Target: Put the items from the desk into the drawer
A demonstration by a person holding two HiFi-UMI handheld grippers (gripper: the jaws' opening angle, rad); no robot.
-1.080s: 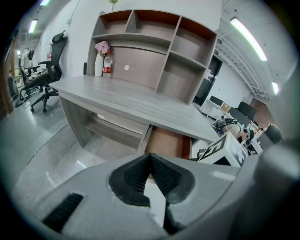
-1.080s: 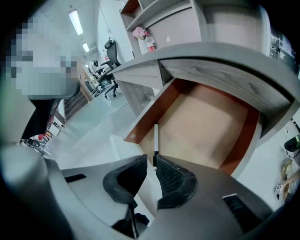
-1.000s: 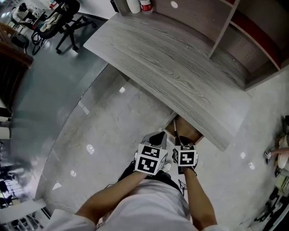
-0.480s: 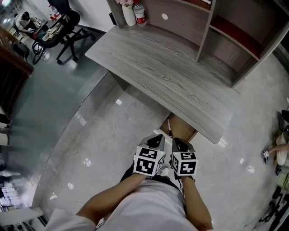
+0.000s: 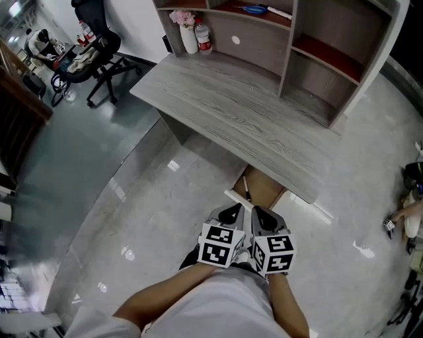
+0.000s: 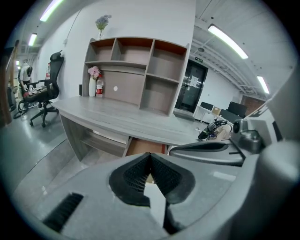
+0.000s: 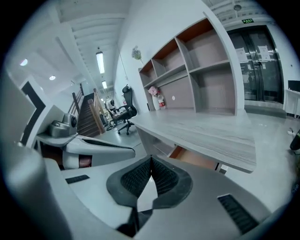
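Note:
The grey wooden desk carries a shelf unit. At its back left corner stand a white vase of pink flowers and a bottle. Blue scissors lie on an upper shelf. The brown drawer under the desk's front edge stands open; a thin dark stick shows at its left side. My left gripper and right gripper hang side by side just short of the drawer, both shut with nothing in them. The drawer shows beyond the left gripper, and the drawer also beyond the right gripper.
A black office chair stands on the floor to the left of the desk. A person's hand and some gear lie at the right edge. Glossy grey floor spreads before the desk.
Both grippers have drawn back from the drawer toward my body. The view has lifted, so the shelf unit, vase and bottle now show in full.

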